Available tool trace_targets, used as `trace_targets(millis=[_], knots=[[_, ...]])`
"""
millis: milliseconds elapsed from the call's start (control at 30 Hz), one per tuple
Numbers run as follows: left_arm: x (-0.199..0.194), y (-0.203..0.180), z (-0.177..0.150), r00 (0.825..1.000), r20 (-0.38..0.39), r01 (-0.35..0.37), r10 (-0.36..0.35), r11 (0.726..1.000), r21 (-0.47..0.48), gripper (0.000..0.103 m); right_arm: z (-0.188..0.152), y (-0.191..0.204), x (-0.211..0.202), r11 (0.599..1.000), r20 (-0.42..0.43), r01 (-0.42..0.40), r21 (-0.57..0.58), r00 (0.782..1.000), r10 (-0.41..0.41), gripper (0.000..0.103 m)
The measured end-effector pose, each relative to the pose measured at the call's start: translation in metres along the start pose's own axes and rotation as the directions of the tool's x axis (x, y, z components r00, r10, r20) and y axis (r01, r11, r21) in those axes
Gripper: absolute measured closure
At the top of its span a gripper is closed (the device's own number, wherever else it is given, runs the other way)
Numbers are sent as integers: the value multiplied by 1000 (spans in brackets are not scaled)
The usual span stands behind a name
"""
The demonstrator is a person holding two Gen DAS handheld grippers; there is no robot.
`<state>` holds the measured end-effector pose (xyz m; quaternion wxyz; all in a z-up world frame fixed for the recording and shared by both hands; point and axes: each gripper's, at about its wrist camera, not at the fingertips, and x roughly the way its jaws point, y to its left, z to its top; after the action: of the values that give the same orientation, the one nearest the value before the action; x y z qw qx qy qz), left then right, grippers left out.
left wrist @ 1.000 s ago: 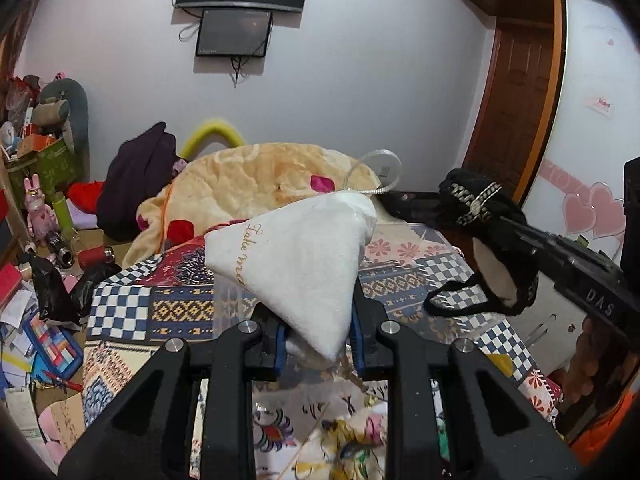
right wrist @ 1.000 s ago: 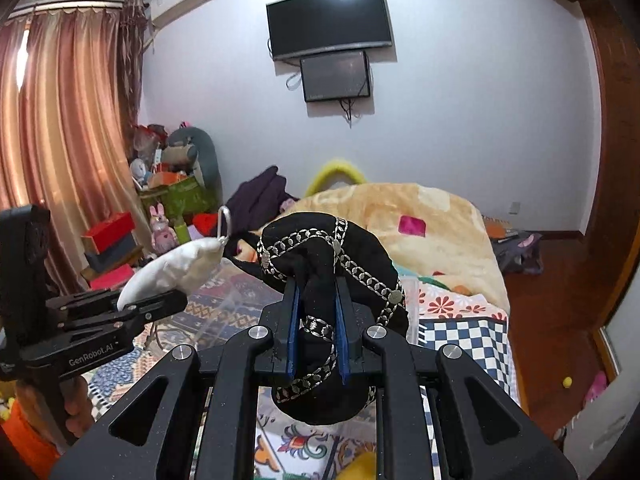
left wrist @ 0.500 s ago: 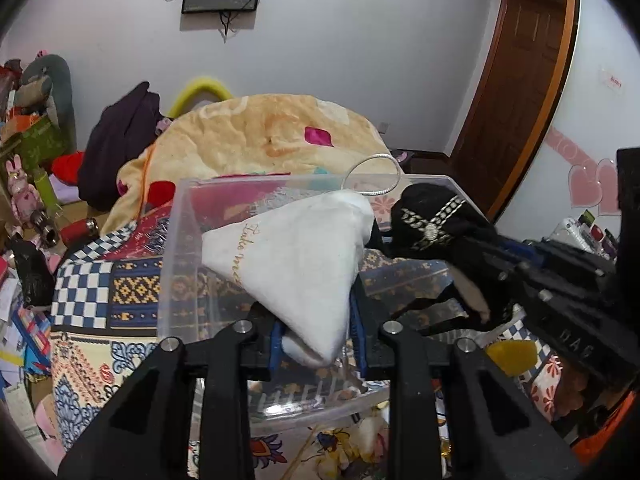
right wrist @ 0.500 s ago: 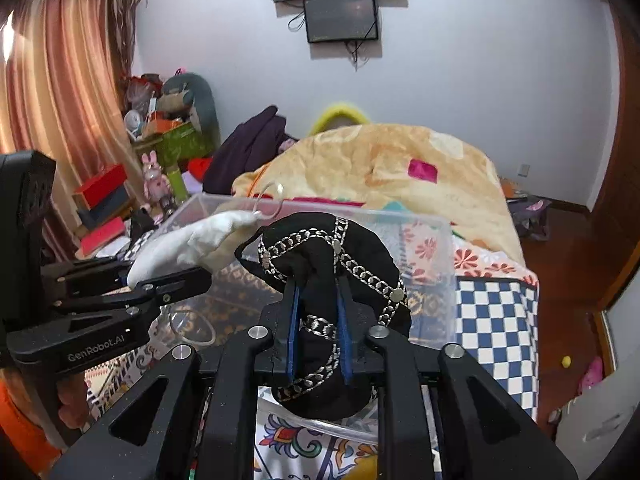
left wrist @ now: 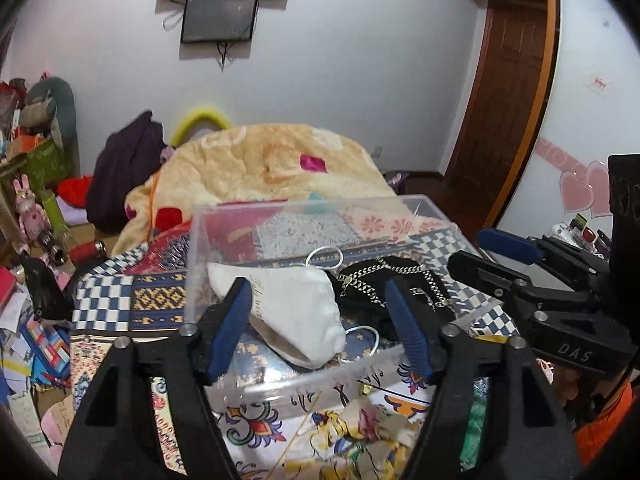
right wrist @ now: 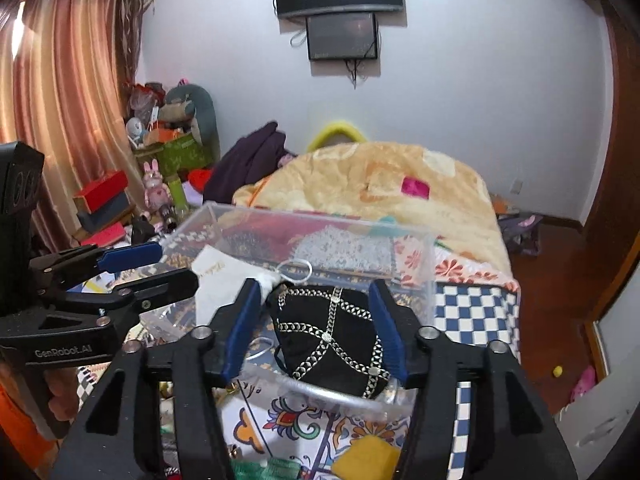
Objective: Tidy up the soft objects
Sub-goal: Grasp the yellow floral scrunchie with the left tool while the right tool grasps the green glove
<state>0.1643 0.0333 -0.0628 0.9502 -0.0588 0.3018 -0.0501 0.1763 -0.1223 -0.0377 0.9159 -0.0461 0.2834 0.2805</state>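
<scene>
A clear plastic bin (left wrist: 320, 208) (right wrist: 424, 268) stands on the patterned bedspread. A white soft pouch (left wrist: 296, 308) (right wrist: 216, 276) with a thin loop lies inside it on the left. A black soft piece with silver chains (left wrist: 400, 284) (right wrist: 332, 336) lies inside on the right. My left gripper (left wrist: 320, 324) is open and empty, its jaws wide apart just above the white pouch. My right gripper (right wrist: 312, 328) is open and empty, jaws either side of the black piece. The right gripper (left wrist: 508, 256) also shows in the left wrist view, and the left gripper (right wrist: 152, 268) in the right wrist view.
A beige quilt (left wrist: 264, 168) lies heaped behind the bin. A dark garment (left wrist: 124, 168) sits at the back left. Boxes, toys and papers (left wrist: 28, 216) crowd the left side. A wooden door (left wrist: 504, 92) is at the right. A yellow sponge (right wrist: 366, 460) lies near the bed's front.
Both grippers opened and let go: the white pouch and the black chained piece dropped from the jaws into the clear bin. Both grippers moved closer over the bin.
</scene>
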Motion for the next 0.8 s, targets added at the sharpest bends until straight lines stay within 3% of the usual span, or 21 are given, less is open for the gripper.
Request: trace_targets(millis=[67,133,233,500,800], knots=[[-13,-2,-3,1000,28,5,-5,1000,7,30,1,2,-10,1000,29,0,-5,1000,0,41],[-23,-3,-6,999,46,13,-14,1000,2,29,-1,2,-20,1000,56,-2,-6,998,2,28],[-36,-3,-11,997,69,35,-35,999,-11,28,-4,7,-35,1000,108,11,-5,994,-10,22],[-53,-8,-34,994,79,82,-80,997,-18,27,-25,17,-44,1000,112,12,-28,994,-8,21],[-44,-16,-76,998,5,70,-70,997,16,27,-63,18,-30,1000,5,-18,-4,1000,18,22]])
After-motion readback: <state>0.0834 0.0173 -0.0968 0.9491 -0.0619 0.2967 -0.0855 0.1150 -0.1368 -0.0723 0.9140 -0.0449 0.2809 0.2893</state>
